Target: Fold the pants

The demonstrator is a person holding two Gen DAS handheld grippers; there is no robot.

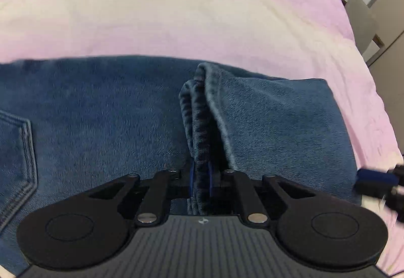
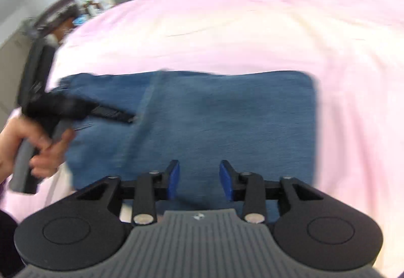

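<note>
Pants (image 2: 202, 113) on bedsheet (image 2: 252, 25)

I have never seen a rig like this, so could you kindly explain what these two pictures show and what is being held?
A person holds a hand-held black two-finger gripper in each hand, and each carries a forward-looking fisheye camera. The left camera shows the left gripper, its jaws clamped on a raised fold of the blue denim pants. The right camera shows the right gripper, jaws apart and empty above the pants, with the person's hand gripping the other tool at the left. The pants lie on a pink bedsheet.
</note>
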